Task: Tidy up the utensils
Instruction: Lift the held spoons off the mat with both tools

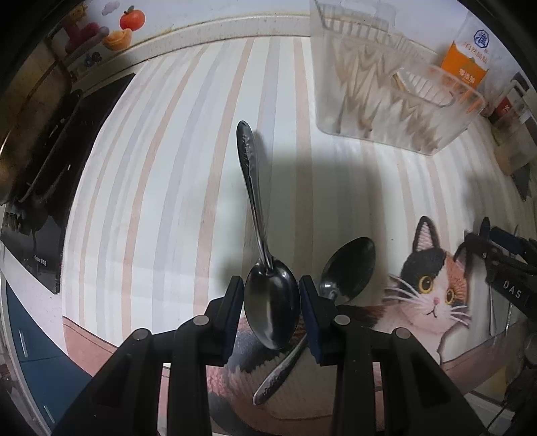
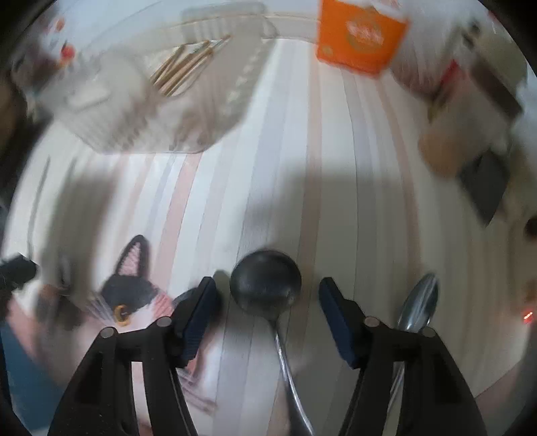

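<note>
striped mat point(image 1: 188, 161) covers the work surface: pale ground with pink and grey bands running away from the camera. calico cat picture point(image 1: 433, 285) on the mat's near right part in the left wrist view; the same cat point(image 2: 131, 295) sits low left in the right wrist view, blurred. orange-and-white carton point(image 1: 465, 65) stands at the far right edge of the mat, with printed characters i cannot read; in the right wrist view the carton point(image 2: 359, 37) appears at top centre-right, smeared. black cooktop point(image 1: 67, 161) lies beyond the mat's left edge. fruit stickers point(image 1: 129, 20) on the back wall, top left. small containers point(image 1: 510, 110) beside the carton, details unclear.
</note>
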`<state>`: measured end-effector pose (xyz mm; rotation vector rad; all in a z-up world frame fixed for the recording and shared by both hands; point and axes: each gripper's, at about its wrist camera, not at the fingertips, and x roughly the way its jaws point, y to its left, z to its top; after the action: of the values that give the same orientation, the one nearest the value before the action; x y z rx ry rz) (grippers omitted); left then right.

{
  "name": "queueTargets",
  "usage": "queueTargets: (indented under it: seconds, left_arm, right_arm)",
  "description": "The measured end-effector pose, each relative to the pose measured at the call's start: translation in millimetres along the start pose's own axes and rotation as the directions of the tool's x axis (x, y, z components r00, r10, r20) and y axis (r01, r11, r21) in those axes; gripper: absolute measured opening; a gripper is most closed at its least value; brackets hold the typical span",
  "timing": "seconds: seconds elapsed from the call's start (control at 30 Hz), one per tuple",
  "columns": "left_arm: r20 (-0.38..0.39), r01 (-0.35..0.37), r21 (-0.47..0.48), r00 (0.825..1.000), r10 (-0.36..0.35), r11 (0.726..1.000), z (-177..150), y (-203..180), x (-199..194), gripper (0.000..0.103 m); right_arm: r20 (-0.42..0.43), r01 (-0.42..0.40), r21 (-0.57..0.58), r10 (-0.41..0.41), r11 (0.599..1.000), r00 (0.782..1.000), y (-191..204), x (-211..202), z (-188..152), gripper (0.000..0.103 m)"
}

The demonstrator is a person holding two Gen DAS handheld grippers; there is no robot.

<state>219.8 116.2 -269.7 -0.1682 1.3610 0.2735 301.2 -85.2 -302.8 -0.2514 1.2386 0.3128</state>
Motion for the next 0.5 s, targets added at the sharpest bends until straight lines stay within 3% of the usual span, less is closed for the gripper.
queueTargets:
  seconds: [0.07, 0.3, 0.5]
  left_arm:
    - [-0.008, 0.008, -0.01, 1.0, -0.008, 1.0, -1, 1, 4, 0.031]
    - [-0.005, 0.028, -0.036, 1.0, -0.029, 0.999, -4, 7, 4, 0.031]
    - [0.044, 0.062, -0.06, 0.997, -0.06, 0.996, -7, 18, -23, 0.031]
  right_arm:
    - [0.0, 0.008, -0.007, -0.008, 1.0, 1.0, 4, -2, 1, 0.043]
    - [0.004, -0.003, 0.061, 0.003, 0.998, 1.0, -7, -8, -4, 0.043]
    - [0.053, -0.054, 0.124, 0.048, 0.991, 0.997, -22, -33, 2, 0.043]
